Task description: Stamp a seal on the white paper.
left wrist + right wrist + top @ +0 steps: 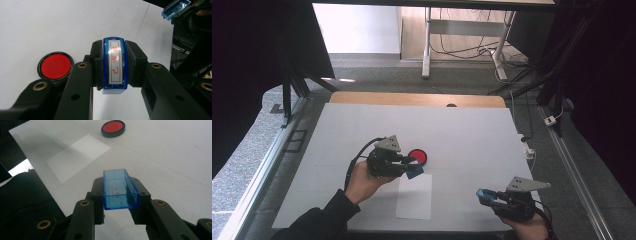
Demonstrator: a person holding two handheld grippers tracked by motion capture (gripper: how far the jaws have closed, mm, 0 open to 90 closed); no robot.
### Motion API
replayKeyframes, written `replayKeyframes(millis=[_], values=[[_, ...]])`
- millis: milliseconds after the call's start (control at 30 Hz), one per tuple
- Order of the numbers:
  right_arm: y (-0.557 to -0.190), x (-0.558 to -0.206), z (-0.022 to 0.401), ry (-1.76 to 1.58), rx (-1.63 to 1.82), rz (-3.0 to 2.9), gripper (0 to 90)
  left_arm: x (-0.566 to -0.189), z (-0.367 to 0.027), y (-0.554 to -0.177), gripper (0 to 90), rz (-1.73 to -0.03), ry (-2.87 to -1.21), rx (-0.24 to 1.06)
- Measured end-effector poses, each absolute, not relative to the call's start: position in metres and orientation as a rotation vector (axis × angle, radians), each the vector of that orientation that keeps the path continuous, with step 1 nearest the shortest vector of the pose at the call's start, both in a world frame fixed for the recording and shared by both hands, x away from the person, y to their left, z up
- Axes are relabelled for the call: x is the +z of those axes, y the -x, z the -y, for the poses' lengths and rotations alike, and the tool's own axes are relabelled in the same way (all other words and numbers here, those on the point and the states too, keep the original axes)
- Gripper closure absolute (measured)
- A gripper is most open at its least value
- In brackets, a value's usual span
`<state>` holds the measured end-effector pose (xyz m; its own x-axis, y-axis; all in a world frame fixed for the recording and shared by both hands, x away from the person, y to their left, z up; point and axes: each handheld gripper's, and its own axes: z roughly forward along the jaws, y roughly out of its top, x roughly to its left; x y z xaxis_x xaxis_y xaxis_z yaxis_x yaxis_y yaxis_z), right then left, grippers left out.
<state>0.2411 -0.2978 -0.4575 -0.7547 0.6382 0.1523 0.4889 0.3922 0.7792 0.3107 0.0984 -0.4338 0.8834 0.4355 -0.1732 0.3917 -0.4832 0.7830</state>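
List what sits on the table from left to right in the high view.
Left gripper holding the stamp → red ink pad → white sheet of paper → right gripper holding the blue cap.

Bare strip of wooden tabletop (417,99) along the far edge of the white mat (472,130), grey carpet beyond, white desk legs (427,45) and loose cables (462,50) farther back
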Motion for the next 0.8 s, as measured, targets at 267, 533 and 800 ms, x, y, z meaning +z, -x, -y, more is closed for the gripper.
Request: replayKeyframes(millis=[267, 533, 800], values=[[-0.241, -0.457, 0.297, -1.007, 1.293, -2.475, 68.4, -0.441, -0.095, -0.309, 70.5, -0.593, -2.153, 0.062], [-0.241, -0.458, 0.297, -1.006, 1.292, -2.477, 68.4, -0.45, -0.091, -0.308, 70.4, -0.601, -2.167, 0.055], [-0.241, -0.458, 0.297, -1.005, 1.291, -2.477, 68.3, -0.462, -0.084, -0.306, 70.5, -0.608, -2.197, 0.038]])
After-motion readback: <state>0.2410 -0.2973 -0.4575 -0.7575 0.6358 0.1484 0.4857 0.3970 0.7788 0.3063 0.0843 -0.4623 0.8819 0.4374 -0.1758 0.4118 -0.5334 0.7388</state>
